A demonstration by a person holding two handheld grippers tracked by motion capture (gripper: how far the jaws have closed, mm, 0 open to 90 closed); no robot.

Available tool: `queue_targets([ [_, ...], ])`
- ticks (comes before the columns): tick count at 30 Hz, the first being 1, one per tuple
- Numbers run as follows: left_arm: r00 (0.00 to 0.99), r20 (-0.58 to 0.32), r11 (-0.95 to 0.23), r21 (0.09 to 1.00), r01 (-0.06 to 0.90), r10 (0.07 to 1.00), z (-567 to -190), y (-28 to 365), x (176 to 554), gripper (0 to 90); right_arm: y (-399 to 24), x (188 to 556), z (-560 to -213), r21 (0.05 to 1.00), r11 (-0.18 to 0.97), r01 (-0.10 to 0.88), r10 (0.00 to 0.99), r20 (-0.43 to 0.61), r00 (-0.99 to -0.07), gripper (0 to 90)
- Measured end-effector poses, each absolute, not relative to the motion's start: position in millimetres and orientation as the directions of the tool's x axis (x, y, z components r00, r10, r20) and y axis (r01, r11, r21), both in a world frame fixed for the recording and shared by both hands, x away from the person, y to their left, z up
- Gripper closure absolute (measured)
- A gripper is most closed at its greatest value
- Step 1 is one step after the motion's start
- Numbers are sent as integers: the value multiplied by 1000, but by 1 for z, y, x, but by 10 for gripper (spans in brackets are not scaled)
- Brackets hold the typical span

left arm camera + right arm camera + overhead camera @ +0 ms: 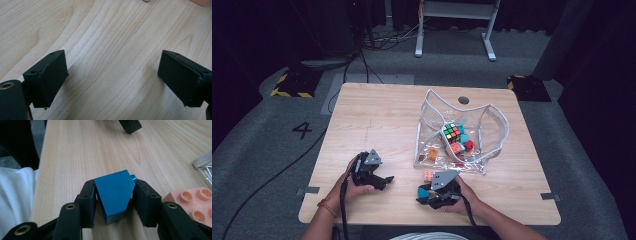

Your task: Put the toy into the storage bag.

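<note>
My right gripper [115, 185] is shut on a blue sloped toy block [115, 195], its pads pressing on both of the block's sides just above the tabletop. From above, the right gripper [424, 193] lies near the table's front edge with the blue block [422, 190] at its tip. A pink studded brick [197, 202] lies on the wood just beside it, also seen as the pink brick [428, 176] in the high view. My left gripper [112, 57] stands open over bare wood with nothing between its fingers. In the high view the left gripper [384, 181] sits at the front left.
A clear plastic bag [499, 120] stands open right of the table's middle, holding a puzzle cube [452, 131], an orange block [432, 153] and several other small coloured blocks. The wooden table [377, 115] is bare on its left half. A hole [463, 100] marks the far edge.
</note>
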State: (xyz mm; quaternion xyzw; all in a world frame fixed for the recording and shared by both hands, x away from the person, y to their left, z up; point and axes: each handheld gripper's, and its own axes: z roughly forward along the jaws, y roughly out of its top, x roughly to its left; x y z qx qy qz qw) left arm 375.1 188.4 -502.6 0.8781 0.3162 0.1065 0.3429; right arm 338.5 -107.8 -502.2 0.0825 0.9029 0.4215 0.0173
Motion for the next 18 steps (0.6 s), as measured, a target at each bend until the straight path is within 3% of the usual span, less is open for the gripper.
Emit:
queue_targets([
  [10,777,-30,-565,670,482,628,-503,188,375,92,-139,340,-488,785,614,85,169,-25,-985,554],
  [18,776,-36,-560,672,485,630,-503,188,375,92,-176,343,-479,771,624,127,260,-53,-964,554],
])
